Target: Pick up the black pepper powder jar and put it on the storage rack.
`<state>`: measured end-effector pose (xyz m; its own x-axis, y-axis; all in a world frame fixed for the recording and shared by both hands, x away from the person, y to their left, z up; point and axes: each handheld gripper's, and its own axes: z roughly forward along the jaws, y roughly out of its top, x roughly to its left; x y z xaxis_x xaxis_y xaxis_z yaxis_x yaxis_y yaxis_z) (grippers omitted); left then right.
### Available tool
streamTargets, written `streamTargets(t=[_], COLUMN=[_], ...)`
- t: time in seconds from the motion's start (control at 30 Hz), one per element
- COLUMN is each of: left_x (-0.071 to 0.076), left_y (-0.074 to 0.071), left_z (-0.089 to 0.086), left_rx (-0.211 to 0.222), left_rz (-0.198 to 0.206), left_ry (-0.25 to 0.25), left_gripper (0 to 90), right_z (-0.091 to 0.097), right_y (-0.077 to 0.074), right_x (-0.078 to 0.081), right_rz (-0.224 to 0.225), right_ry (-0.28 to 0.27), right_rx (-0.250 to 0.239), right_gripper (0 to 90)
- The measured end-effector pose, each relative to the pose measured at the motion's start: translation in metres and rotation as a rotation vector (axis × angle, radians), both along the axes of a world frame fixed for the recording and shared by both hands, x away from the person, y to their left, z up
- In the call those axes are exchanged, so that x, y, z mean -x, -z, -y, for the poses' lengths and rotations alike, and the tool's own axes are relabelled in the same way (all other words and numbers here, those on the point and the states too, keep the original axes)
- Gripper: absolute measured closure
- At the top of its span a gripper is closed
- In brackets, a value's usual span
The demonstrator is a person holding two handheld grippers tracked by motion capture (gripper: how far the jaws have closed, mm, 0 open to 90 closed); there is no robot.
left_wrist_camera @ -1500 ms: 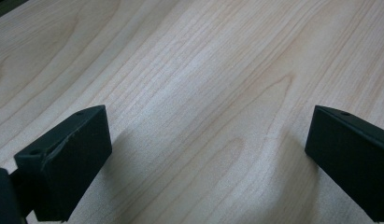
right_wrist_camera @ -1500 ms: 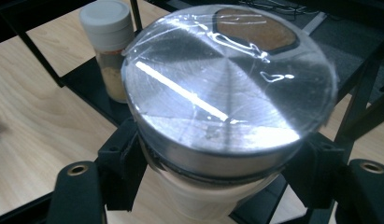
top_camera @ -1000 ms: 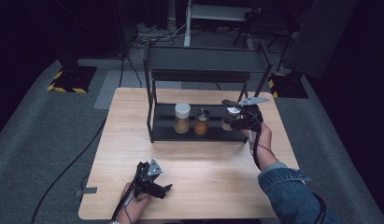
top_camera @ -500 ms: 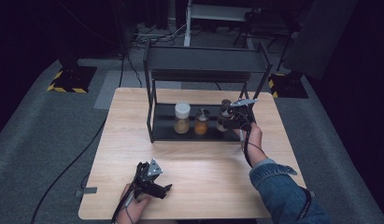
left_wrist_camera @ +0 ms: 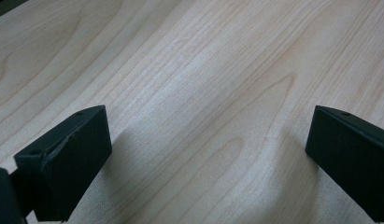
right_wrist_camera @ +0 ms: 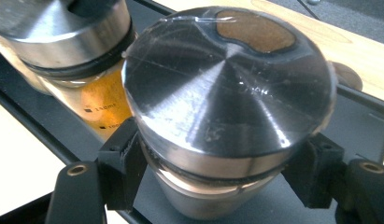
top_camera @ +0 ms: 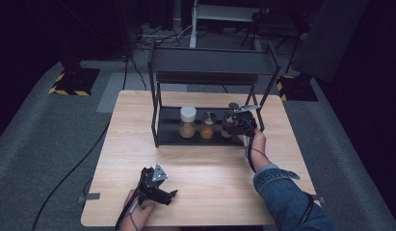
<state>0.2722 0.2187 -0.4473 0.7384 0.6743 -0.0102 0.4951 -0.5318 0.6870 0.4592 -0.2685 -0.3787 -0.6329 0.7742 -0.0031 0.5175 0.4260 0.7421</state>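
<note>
- The right tongs (right_wrist_camera: 222,163) are gripping a steel-lidded jar (right_wrist_camera: 227,93) just under its lid, one jaw on either side; the jar is standing upright, its long axis vertical, on the lower shelf of the black rack (top_camera: 159,130).
- In the high view, the right tongs (top_camera: 244,126) are sitting at the right end of that shelf, with the jar (top_camera: 229,122) directly between the jaws and toward the rack's interior; any coming release or lift is turning on this upright seating on the shelf.
- Beside the held jar, away from the right hand, an orange-filled jar (top_camera: 207,126) is standing nearly touching it, and a white-capped jar (top_camera: 188,121) is standing beyond that.
- The left tongs (top_camera: 159,187) are resting well apart at the near table (top_camera: 215,168) edge, jaws spread wide with nothing between them; the right hand is plainly the nearer.
- The right gripper view is showing the jaw contact and the lid's window; the high view is giving the shelf layout instead.
</note>
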Motion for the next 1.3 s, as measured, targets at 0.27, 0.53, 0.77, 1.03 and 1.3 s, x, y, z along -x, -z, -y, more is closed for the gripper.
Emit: streamTargets(t=[0.27, 0.53, 0.77, 1.03, 1.3], left_x=[0.0, 0.0, 0.0, 0.0, 0.0], left_y=[0.0, 0.0, 0.0, 0.0, 0.0], left_z=[0.0, 0.0, 0.0, 0.0, 0.0], left_rx=[0.0, 0.0, 0.0, 0.0, 0.0], left_rz=[0.001, 0.001, 0.001, 0.001, 0.001], left_ry=[0.001, 0.0, 0.001, 0.0, 0.001], left_gripper=[0.0, 0.0, 0.0, 0.0, 0.0], right_z=[0.0, -0.003, -0.001, 0.013, 0.03], right_y=[0.008, 0.011, -0.005, -0.03, -0.049], right_x=[-0.002, 0.0, 0.013, 0.036, 0.067], right_rz=[-0.009, 0.005, 0.046, 0.079, 0.114], right_ry=[0.011, 0.014, 0.021, -0.003, -0.028], right_rx=[0.005, -0.003, -0.031, -0.07, -0.078], right_gripper=[30.3, 26.8, 10.7, 8.0, 7.5])
